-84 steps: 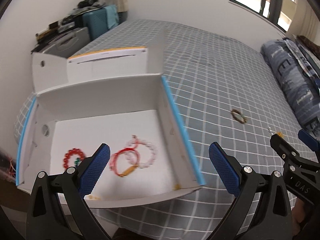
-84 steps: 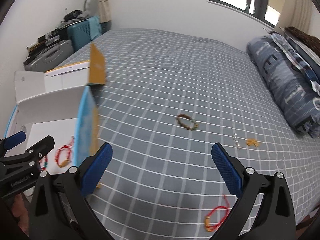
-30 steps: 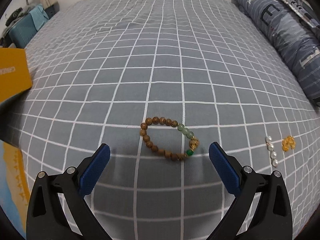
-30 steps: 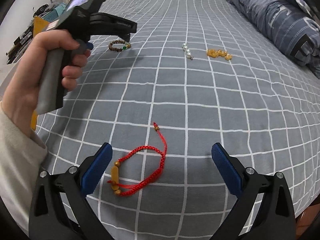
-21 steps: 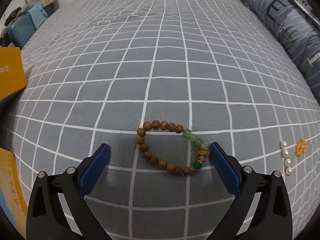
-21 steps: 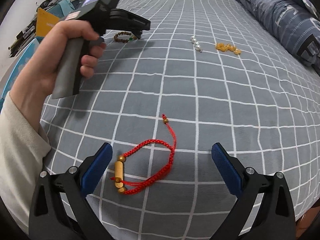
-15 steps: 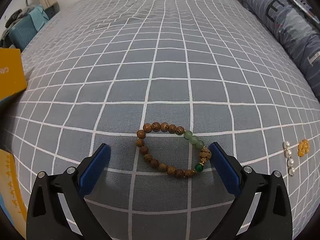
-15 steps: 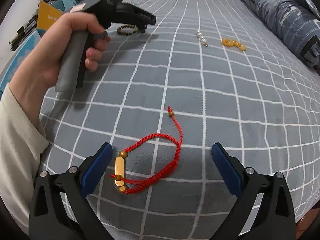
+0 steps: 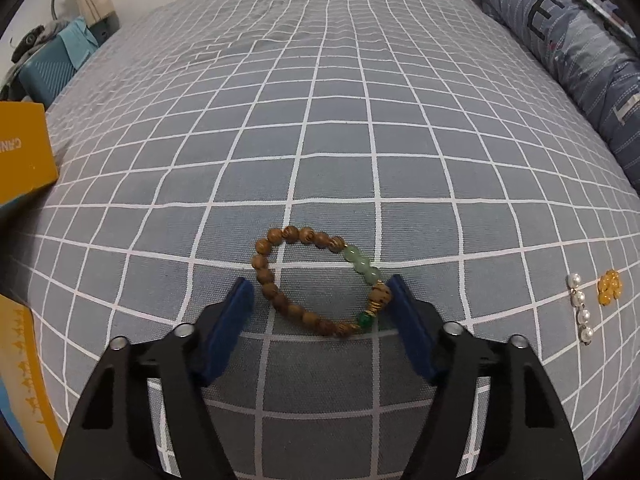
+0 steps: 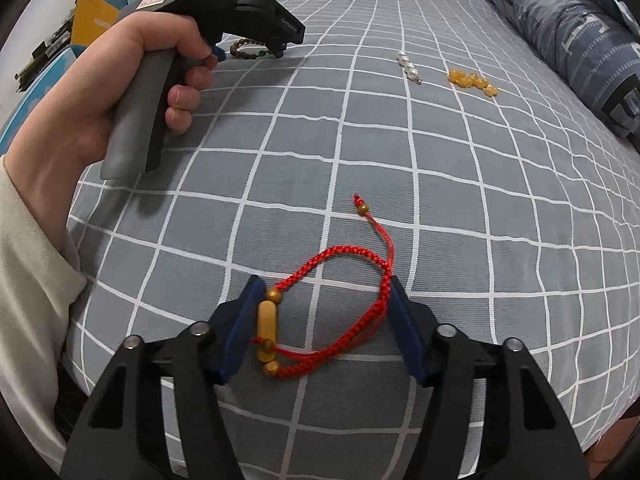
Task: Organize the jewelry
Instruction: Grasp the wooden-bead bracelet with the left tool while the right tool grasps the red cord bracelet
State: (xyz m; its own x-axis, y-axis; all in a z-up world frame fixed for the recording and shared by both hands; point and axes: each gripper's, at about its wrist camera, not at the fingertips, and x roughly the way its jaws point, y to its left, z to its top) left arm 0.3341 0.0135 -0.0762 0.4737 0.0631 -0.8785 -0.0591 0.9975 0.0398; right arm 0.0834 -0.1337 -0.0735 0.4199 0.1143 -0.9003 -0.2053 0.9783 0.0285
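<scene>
With each gripper parted around its piece on the grey checked bed, the left gripper (image 9: 320, 300) straddling the brown wooden bead bracelet (image 9: 318, 285) and the right gripper (image 10: 324, 312) the red braided cord bracelet (image 10: 328, 316), either could be merely pinched flat and slipped if closed too high.

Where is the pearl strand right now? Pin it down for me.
The pearl strand lies on the checked bedspread at the right edge of the left wrist view, just left of the amber bead cluster and right of the wooden bead bracelet.

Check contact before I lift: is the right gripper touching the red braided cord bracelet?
Touching: right wrist view shows right gripper fingers against red braided cord bracelet.
</scene>
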